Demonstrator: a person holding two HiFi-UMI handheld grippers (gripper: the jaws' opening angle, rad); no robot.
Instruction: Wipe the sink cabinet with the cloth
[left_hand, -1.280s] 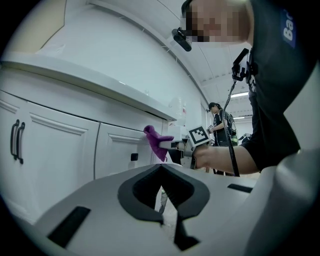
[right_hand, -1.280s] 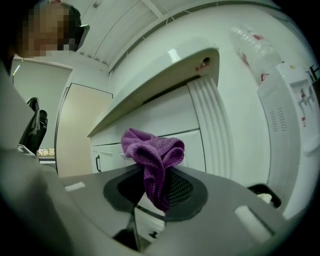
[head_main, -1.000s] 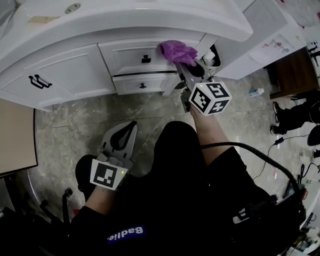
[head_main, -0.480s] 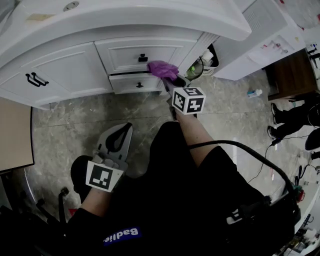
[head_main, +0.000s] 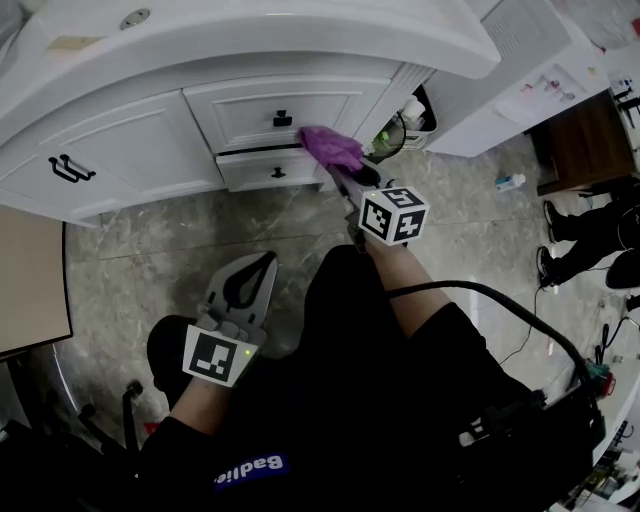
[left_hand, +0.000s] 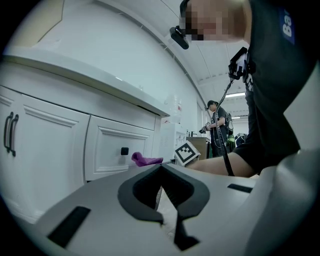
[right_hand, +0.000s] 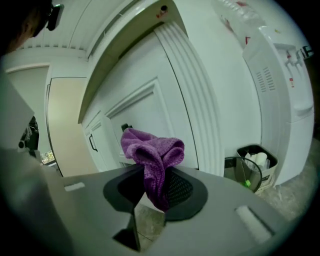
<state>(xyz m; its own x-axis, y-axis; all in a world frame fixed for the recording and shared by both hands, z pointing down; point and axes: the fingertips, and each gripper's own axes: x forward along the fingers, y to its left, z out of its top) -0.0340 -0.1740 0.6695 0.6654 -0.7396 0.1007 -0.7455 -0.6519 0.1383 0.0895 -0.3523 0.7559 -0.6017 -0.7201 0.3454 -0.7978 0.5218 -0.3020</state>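
Right tongs (head_main: 346, 176): I have them clamped on the purple cloth (head_main: 330, 148).
Left tongs (head_main: 250, 282): jaws together, empty, parked low by my knee.
Cloth: against the sink cabinet (head_main: 130, 150), at the seam under the upper drawer (head_main: 250, 108).
Change: within the last second it has come down from that drawer's top right corner.
Meaning: one pass looks done; I judge the lower drawer (head_main: 262, 173) comes next.

The cloth (right_hand: 152, 155) is nubby fabric, the cabinet (head_main: 130, 140) glossy painted, the floor (head_main: 150, 250) polished stone.
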